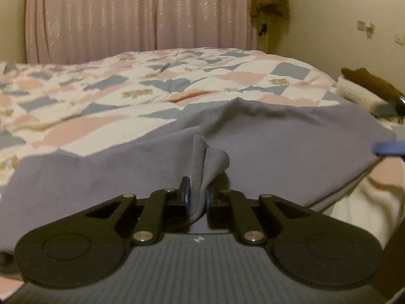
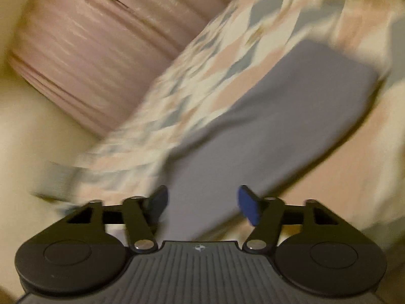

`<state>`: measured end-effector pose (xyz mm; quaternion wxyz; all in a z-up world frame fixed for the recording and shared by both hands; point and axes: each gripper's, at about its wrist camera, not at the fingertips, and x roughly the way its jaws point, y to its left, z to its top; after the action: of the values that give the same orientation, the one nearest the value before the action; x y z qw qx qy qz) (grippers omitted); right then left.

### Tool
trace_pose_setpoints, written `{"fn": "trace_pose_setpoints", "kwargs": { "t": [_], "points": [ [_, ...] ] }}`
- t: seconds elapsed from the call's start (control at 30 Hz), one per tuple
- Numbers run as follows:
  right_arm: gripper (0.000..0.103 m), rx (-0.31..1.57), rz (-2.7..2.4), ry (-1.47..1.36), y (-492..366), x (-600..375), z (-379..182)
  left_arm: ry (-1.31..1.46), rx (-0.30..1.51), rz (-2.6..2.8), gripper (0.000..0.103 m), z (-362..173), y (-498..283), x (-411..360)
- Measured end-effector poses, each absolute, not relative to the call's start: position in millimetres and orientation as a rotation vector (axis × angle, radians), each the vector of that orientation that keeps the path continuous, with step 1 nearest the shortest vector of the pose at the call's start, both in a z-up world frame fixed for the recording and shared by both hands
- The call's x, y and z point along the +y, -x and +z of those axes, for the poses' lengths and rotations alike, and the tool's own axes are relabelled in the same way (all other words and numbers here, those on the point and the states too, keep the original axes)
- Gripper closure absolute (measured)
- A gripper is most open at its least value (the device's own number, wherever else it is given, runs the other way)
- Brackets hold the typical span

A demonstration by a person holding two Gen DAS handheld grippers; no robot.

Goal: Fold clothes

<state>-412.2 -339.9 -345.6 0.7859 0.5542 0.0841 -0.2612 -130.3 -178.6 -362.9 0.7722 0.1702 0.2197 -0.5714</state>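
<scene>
Left gripper [image 1: 197, 197] clamped on a pinched fold of the grey garment [image 1: 278, 152] spread on the patchwork quilt [image 1: 126, 93], right gripper [image 2: 202, 206] released above the same cloth, view motion-blurred, quilt print writing unreadable, pink curtain [image 1: 126, 17] behind.

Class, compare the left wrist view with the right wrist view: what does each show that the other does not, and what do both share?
Only the left wrist view shows the left claw shut on a pinched fold of the grey garment, plus a brown item at the bed's right edge. Only the right wrist view, which is blurred, shows the right claw open and empty above the garment. Both share the grey garment, the patterned quilt and the pink curtain.
</scene>
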Motion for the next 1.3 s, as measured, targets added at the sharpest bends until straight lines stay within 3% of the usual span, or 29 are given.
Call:
{"fn": "trace_pose_setpoints", "kwargs": {
  "t": [0.03, 0.1, 0.33, 0.6, 0.63, 0.73, 0.77, 0.9, 1.03, 1.07, 1.13, 1.3],
  "points": [
    [0.046, 0.18, -0.504, -1.254, 399.6, -345.4, -351.9, -0.384, 0.463, -1.259, 0.093, -362.9, 131.2, -175.3],
    [0.046, 0.194, -0.39, -1.358, 368.1, -351.4, -364.3, -0.409, 0.436, -1.302, 0.082, -362.6, 134.1, -172.7],
    [0.045, 0.384, -0.341, -1.421, 280.0, -353.2, -376.3, -0.446, 0.392, -1.354, 0.086, -357.5, 140.0, -156.4],
    [0.045, 0.534, -0.431, -1.289, 232.9, -342.1, -362.4, -0.458, 0.385, -1.412, 0.085, -357.9, 134.4, -145.4],
    [0.049, 0.549, -0.446, -1.264, 226.4, -338.3, -363.9, -0.454, 0.391, -1.413, 0.085, -356.8, 132.4, -143.2],
    [0.089, 0.573, -0.499, -1.216, 218.9, -329.7, -372.3, -0.426, 0.421, -1.405, 0.085, -345.9, 117.9, -129.7],
    [0.092, 0.565, -0.504, -1.216, 219.6, -327.8, -376.8, -0.405, 0.433, -1.397, 0.085, -340.4, 110.3, -123.8],
    [0.092, 0.51, -0.487, -1.2, 228.7, -322.1, -384.7, -0.252, 0.495, -1.295, 0.085, -314.9, 58.7, -101.7],
    [0.086, 0.449, -0.47, -1.226, 231.6, -323.1, -389.5, -0.268, 0.606, -1.173, 0.086, -322.4, 11.3, -105.7],
    [0.093, 0.439, -0.463, -1.194, 232.3, -322.1, -387.8, -0.272, 0.651, -1.159, 0.086, -328.0, 2.3, -107.4],
    [0.096, 0.421, -0.453, -1.117, 235.5, -319.0, -382.5, -0.264, 0.75, -1.134, 0.087, -340.4, -11.6, -110.0],
    [0.097, 0.359, -0.497, -0.909, 260.0, -313.7, -353.2, -0.246, 0.768, -1.175, 0.086, -333.3, -0.7, -121.3]
  ]
}}
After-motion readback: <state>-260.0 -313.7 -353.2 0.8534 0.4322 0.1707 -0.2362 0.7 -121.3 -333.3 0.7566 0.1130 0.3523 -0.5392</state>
